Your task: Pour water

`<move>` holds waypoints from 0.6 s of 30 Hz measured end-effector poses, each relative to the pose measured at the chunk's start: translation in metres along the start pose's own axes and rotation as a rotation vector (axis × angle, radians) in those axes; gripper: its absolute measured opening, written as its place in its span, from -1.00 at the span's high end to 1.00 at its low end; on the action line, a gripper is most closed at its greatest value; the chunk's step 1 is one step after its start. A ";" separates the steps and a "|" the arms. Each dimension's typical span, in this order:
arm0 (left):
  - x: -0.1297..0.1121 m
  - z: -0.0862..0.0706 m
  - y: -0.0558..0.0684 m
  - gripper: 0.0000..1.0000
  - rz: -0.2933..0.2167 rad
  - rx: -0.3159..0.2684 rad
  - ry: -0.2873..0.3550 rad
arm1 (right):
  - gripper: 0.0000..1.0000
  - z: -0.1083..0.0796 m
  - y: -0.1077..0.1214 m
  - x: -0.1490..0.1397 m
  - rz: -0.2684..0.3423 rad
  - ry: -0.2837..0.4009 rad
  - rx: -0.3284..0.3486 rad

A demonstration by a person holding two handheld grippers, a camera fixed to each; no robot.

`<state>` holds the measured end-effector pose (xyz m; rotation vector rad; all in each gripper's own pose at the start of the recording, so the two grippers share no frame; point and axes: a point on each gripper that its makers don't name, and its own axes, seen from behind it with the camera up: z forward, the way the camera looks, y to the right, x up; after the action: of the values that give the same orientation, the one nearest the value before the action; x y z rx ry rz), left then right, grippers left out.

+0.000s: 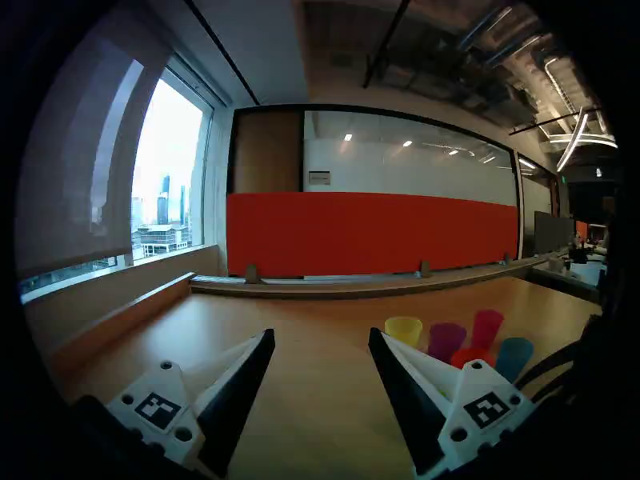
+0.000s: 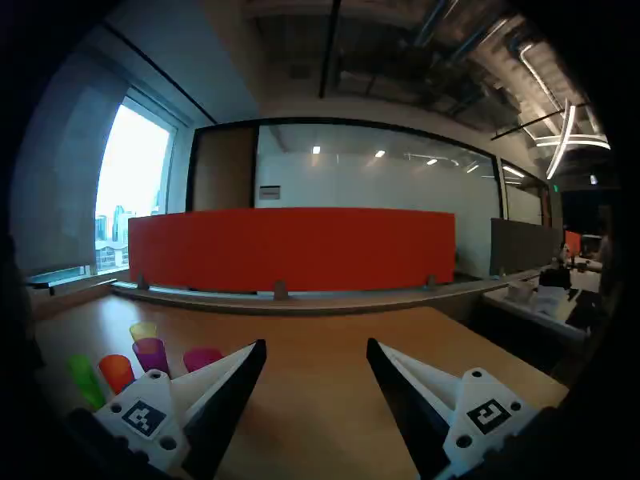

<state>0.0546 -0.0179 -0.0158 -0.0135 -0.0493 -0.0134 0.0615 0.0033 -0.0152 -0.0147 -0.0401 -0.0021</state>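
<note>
Over to the left gripper first: wide open, low over the pale wooden desk, gripping nothing, just bare desktop between the two black-edged fingers. Ahead and off to that gripper's right, a tight cluster of plastic cups upright on the desk: yellow cup nearest the gap, purple cup just beside it, taller pink cup behind, orange-red cup tucked low behind the right finger, blue cup at the outer edge. All apart from the fingertips, none touched. Beyond the desk, a long red partition under a glass wall, and a bright window on the left with city towers outside. Now the right gripper view: right gripper likewise spread wide and empty, hovering over the same desk. Cups here on the left side of the view, partly hidden behind the left finger: yellow cup at the back, purple cup in front of it, a magenta cup nearest the gap, orange-red cup and a tall green cup farthest out. Contents of the cups impossible to tell from here. Off to the right, a second desk cluttered with dark items.
</note>
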 end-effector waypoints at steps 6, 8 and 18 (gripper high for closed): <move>-0.002 0.002 -0.006 -0.74 -0.016 0.025 0.029 | -0.94 0.000 -0.006 -0.006 -0.012 -0.001 0.009; -0.003 0.002 -0.010 -0.74 -0.006 0.040 0.033 | -0.94 0.001 -0.009 -0.010 -0.015 -0.008 0.013; -0.016 0.005 -0.023 -0.74 0.028 0.114 0.055 | -0.95 0.002 -0.008 -0.005 0.010 -0.008 0.000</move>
<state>0.0378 -0.0403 -0.0112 0.0999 0.0053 0.0167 0.0566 -0.0042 -0.0129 -0.0153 -0.0483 0.0079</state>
